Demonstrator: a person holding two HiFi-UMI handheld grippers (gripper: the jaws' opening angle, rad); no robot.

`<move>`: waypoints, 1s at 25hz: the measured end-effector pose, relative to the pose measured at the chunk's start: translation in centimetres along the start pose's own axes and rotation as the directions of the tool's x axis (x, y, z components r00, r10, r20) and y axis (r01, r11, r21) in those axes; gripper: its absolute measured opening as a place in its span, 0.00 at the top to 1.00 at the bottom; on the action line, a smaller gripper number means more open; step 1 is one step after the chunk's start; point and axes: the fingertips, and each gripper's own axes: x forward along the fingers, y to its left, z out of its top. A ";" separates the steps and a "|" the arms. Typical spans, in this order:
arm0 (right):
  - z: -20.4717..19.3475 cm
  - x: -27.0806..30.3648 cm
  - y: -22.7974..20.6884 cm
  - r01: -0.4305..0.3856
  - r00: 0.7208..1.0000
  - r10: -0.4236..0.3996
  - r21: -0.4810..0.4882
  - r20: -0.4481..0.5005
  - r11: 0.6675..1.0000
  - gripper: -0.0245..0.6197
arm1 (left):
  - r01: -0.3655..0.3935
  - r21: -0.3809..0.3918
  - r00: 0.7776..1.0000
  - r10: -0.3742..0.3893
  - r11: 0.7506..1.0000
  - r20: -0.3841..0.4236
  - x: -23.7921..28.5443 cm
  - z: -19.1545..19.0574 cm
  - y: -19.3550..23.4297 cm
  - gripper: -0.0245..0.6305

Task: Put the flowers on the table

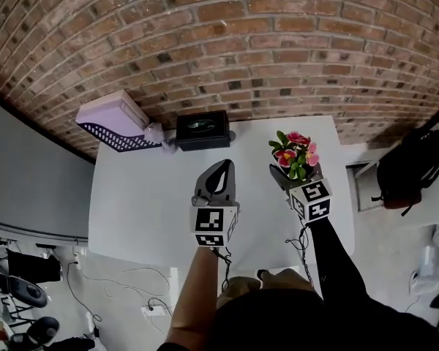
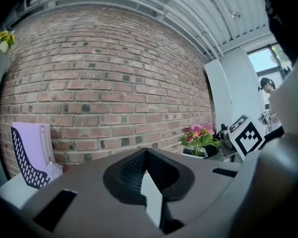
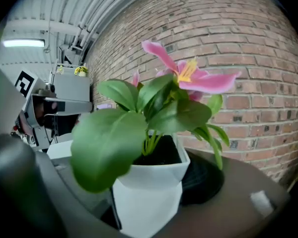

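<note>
a: what's on the table (image 1: 143, 210), left to right?
b: far left corner has a lilac perforated tray (image 1: 115, 123), partly past the table edge, close to the brick wall (image 1: 227, 42). just beside it is a black box (image 1: 203, 130), also at the far edge.
a: left gripper (image 1: 221, 168)?
b: it sits over the middle of the white top. jaws are pressed together end to end with nothing between them (its own view shows the two dark jaw ends meeting in a point).
a: and the flowers (image 1: 295, 154)?
b: right of that, over the table's far right part, near the wall. pink blooms and broad green leaves in a small white pot (image 3: 148, 192) with dark soil.
a: held?
b: yes. right gripper (image 1: 287, 179) is clamped on the pot, one jaw on each side, and the plant stands upright. can't tell whether the pot's base touches the tabletop.
a: are the two grippers close?
b: near each other, not touching. the left gripper view catches the flowers off to its right.
a: anything past the table?
b: a black backpack (image 1: 413, 168) to the right, off the table and apart from its edge.
</note>
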 end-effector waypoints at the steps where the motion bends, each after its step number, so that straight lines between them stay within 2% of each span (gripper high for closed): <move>1: -0.6 0.6 -0.4 0.003 1.000 -0.003 0.005 -0.006 1.000 0.42 | -0.003 -0.006 1.000 0.003 1.000 -0.008 0.4 -0.4 0.3 0.95; 13: -7.8 5.8 -3.8 0.030 0.993 -0.027 0.023 -0.114 0.999 0.42 | 0.029 -0.042 0.996 -0.033 0.999 -0.081 4.7 -2.8 0.3 0.95; 25: -12.8 7.1 -4.3 0.039 0.980 -0.034 0.025 -0.198 0.999 0.42 | 0.050 -0.058 0.994 -0.055 0.997 -0.092 6.4 -3.2 0.5 0.95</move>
